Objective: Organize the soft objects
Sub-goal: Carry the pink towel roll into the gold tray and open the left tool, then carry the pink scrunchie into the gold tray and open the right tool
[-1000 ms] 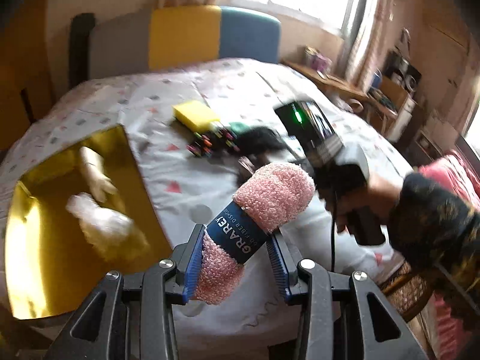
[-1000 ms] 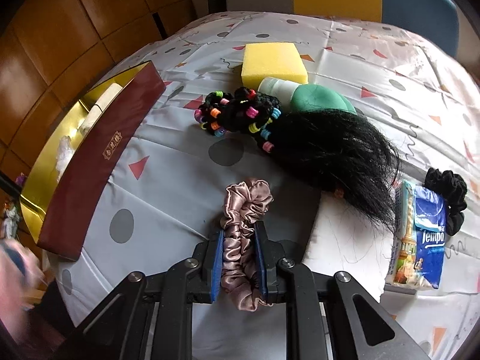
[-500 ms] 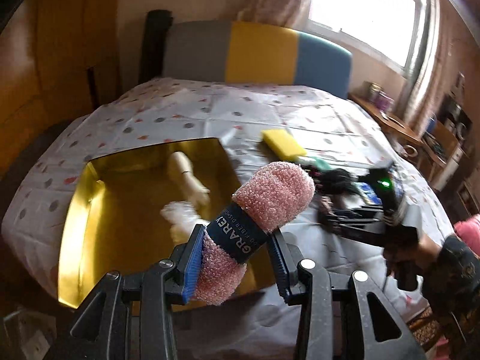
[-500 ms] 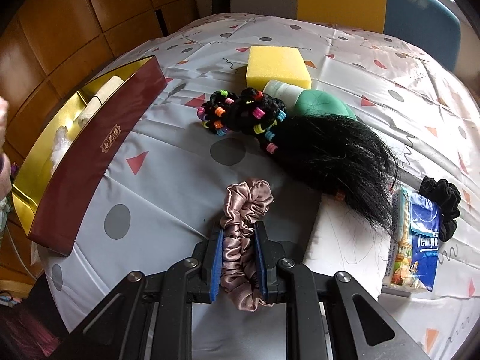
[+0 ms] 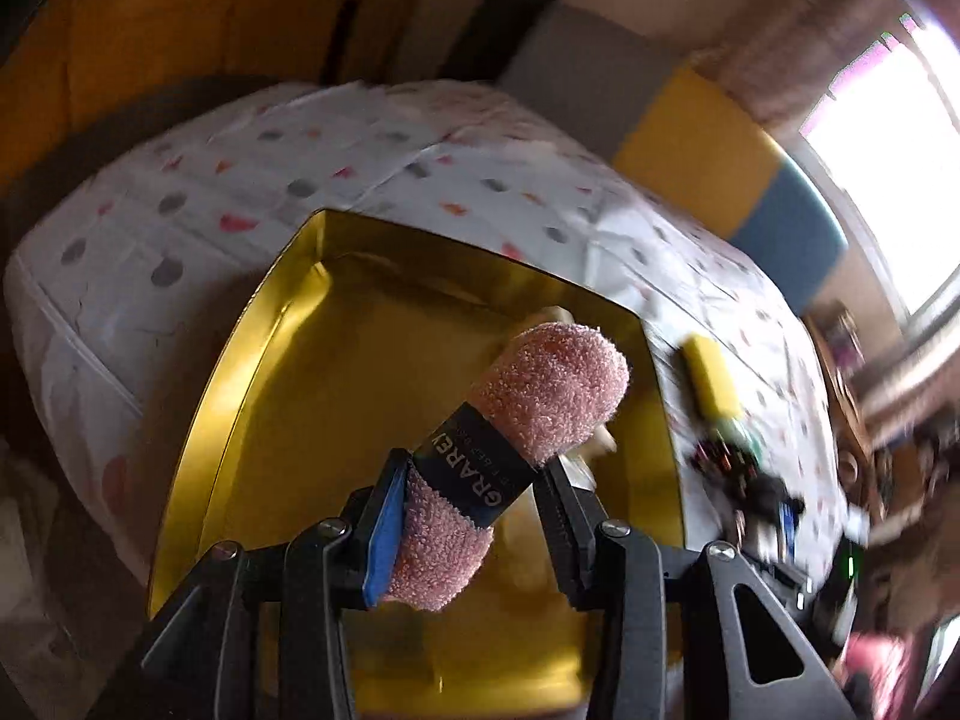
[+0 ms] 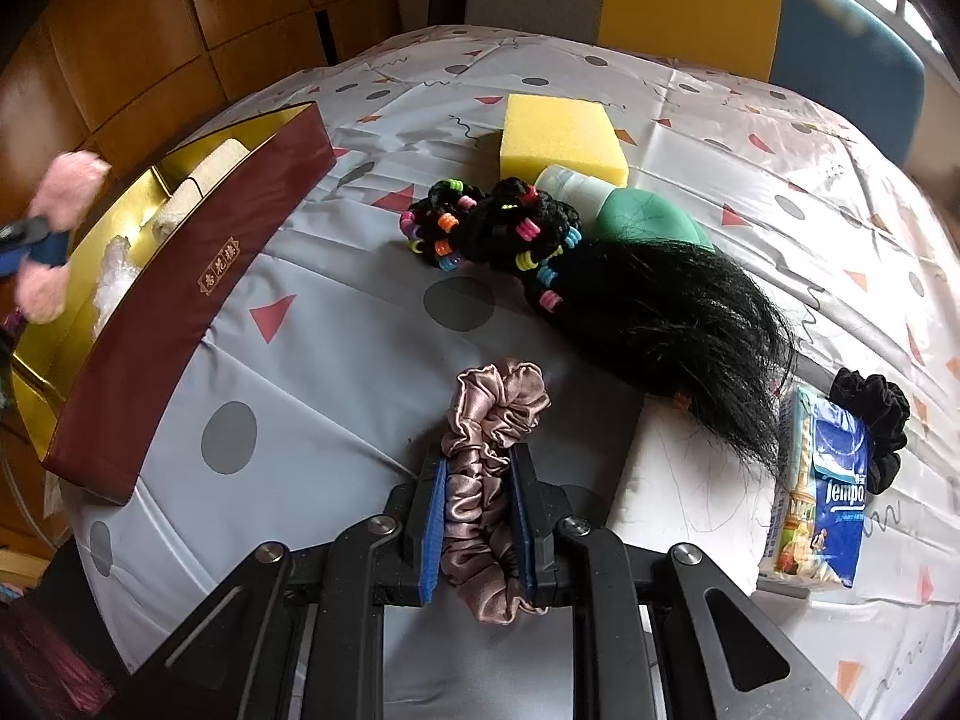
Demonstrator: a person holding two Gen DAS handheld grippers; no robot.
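My left gripper (image 5: 468, 516) is shut on a fluffy pink yarn skein (image 5: 528, 408) with a dark blue label, held above the gold-lined box (image 5: 288, 396). The skein hides most of a cream roll in the box. In the right wrist view the same skein (image 6: 57, 228) shows blurred over the box's maroon wall (image 6: 180, 312). My right gripper (image 6: 480, 516) is shut on a dusty-pink satin scrunchie (image 6: 492, 450) that rests low over the spotted tablecloth.
On the cloth lie a yellow sponge (image 6: 561, 135), a green bottle (image 6: 636, 210), black hair ties with coloured beads (image 6: 492, 228), a black hairpiece (image 6: 672, 312), a tissue pack (image 6: 822, 480) and a black scrunchie (image 6: 876, 414). A padded headboard (image 6: 690, 0) stands behind.
My left gripper swung left with the pink skein, from above the cloth to over the gold box, and rolled. The right gripper stayed put on the scrunchie.
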